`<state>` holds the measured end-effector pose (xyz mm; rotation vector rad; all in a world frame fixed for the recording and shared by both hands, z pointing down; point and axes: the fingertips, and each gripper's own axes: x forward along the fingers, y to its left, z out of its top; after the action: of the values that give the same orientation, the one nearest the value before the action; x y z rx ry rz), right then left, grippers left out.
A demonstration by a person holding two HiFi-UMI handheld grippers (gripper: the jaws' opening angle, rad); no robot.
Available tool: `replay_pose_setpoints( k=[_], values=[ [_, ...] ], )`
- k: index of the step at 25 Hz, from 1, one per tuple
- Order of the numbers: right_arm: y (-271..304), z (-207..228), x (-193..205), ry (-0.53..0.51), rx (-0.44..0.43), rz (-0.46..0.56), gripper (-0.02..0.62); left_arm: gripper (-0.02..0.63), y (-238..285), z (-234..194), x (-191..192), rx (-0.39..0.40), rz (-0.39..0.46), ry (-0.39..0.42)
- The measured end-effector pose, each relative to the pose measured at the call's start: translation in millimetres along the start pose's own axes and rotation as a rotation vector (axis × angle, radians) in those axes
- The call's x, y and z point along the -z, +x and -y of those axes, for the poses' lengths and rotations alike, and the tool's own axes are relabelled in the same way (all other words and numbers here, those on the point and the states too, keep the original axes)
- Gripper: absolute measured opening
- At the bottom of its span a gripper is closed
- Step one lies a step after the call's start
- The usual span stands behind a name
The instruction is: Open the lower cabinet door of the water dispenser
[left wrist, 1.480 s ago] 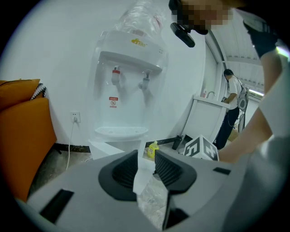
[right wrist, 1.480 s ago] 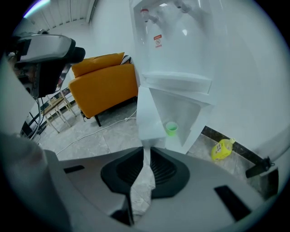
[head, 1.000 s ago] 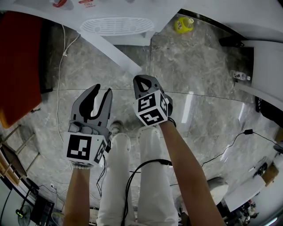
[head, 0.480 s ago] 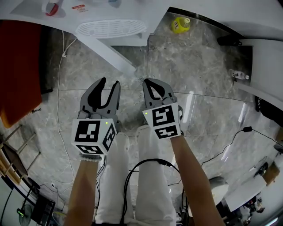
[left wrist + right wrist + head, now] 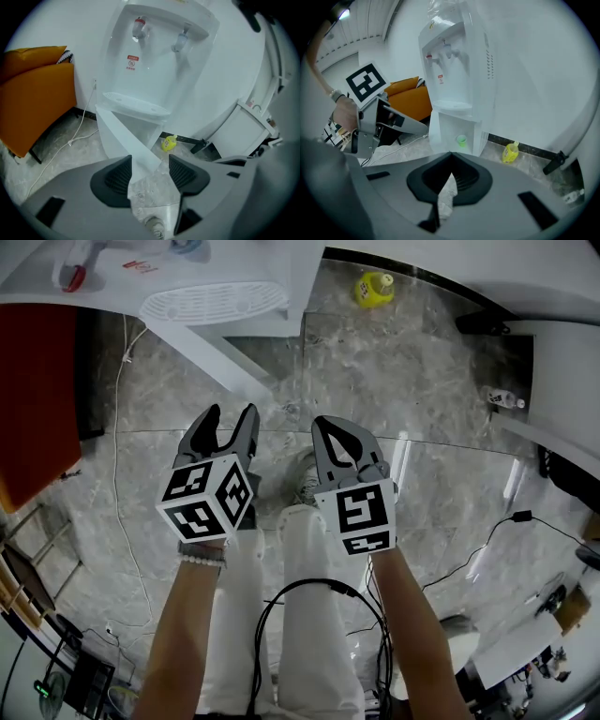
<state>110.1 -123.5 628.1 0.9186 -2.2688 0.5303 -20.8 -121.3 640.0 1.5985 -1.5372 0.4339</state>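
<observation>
Left claw [image 5: 230, 414] rolled, opening empty; cabinet door [image 5: 217, 358] ahead.

The open door [image 5: 234, 362] is slanting out from the dispenser [image 5: 216, 301] across the floor [image 5: 412, 381], blocking the way in from the left. To its right, bare floor is reaching up to the cabinet. A chair [image 5: 37, 399] and cord [image 5: 120, 427] are crowding the floor's left edge, and a bottle [image 5: 373, 289] is standing at its far edge.
</observation>
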Motion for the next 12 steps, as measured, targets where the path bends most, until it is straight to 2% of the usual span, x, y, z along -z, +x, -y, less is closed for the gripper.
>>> replay_pose_setpoints(
  k=[6,12],
  values=[
    [-7,2,4,0.015,-0.035,0.008,0.005,0.282,24,3,13,-0.040,-0.046,-0.142],
    [-10,6,9,0.016,-0.051,-0.001,0.005,0.293,43,5,17,-0.059,-0.053,-0.231]
  ],
)
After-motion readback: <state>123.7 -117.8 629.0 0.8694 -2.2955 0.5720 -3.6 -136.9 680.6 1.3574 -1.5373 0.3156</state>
